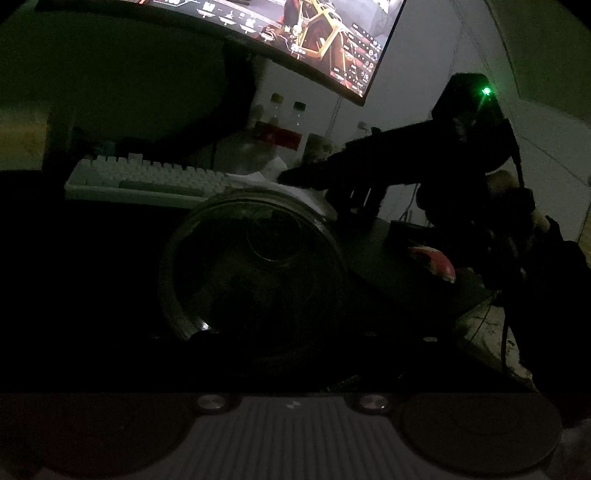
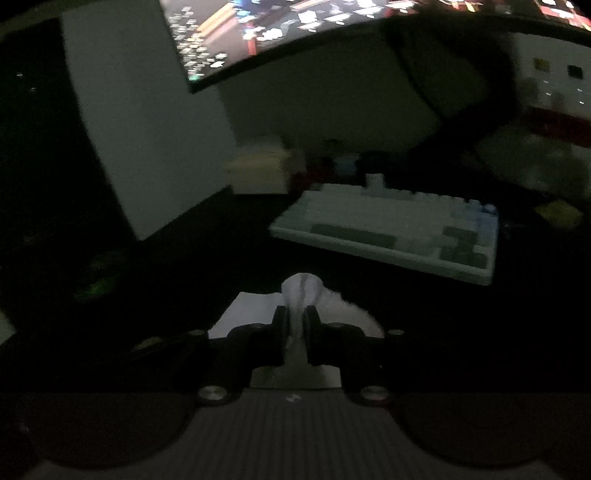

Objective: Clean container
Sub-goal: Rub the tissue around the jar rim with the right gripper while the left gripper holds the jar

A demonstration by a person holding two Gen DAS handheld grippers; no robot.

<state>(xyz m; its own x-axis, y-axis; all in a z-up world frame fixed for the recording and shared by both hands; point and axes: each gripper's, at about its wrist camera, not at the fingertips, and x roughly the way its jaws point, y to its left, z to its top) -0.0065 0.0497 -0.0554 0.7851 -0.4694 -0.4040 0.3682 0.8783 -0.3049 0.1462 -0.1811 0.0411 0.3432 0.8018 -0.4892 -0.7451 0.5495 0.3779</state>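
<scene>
dim room here. on the left a white keyboard (image 1: 147, 177) sits on the dark desk (image 1: 399, 266), and the clear round container (image 1: 255, 266) fills the middle of the left wrist view, its open mouth tilted toward the camera. the left gripper's fingers are lost in the dark under it, so i cannot tell how they stand. above hangs a lit monitor (image 1: 295, 33), with bottles (image 1: 280, 125) behind. moving right, the right gripper (image 2: 296, 317) reaches in over the container's far rim, its jaws closed narrow on a white cloth (image 2: 301, 291). further right lies something red and white (image 1: 434, 260), perhaps a mouse.
</scene>
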